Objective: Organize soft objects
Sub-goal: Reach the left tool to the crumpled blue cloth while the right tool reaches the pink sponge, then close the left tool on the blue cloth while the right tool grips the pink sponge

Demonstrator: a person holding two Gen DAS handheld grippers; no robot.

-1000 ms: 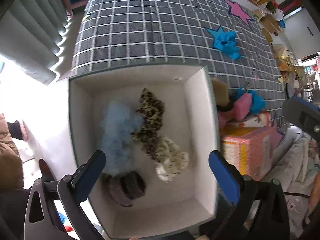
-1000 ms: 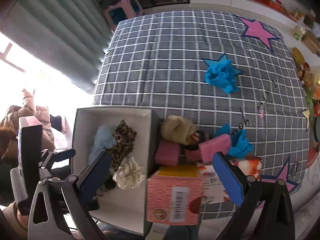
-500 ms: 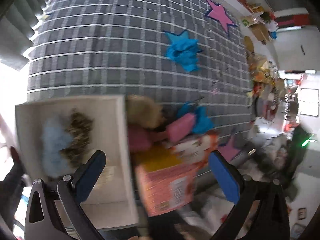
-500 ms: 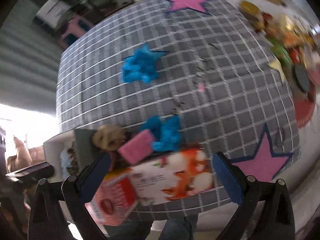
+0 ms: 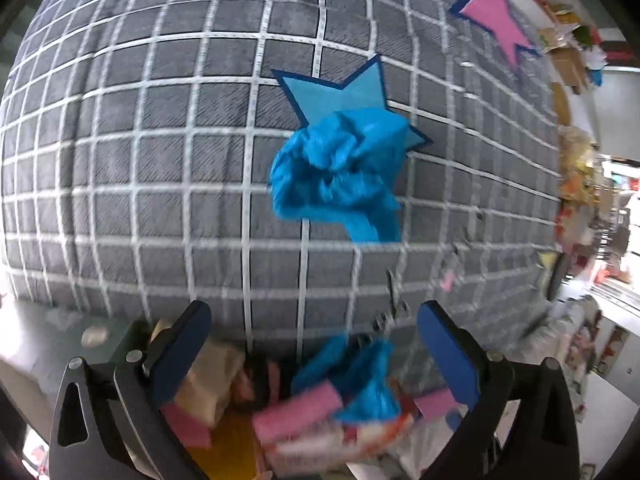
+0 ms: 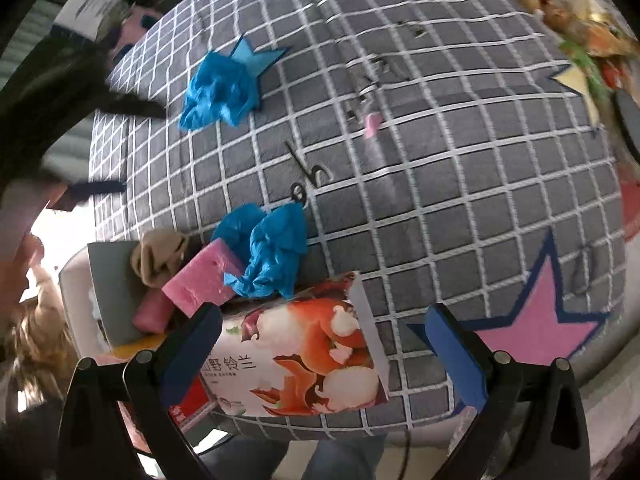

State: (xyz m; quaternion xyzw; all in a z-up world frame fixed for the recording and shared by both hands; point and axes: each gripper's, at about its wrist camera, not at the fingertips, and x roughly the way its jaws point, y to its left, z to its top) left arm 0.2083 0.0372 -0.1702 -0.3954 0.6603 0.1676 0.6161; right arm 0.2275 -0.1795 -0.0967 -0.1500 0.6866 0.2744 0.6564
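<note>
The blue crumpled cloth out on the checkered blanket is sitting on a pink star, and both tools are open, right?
Not quite. The blue cloth sits on a blue star, not a pink one; the left wrist view shows it clearly. The pink stars lie elsewhere on the blanket. The rest is right: the left tool and the right tool are both open.

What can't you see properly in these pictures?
- Left wrist view: the pile below the left gripper is motion-blurred, so the pink pieces can't be identified.
- Right wrist view: the white box is cut off by the pile and picture edge, hiding its contents.
</note>
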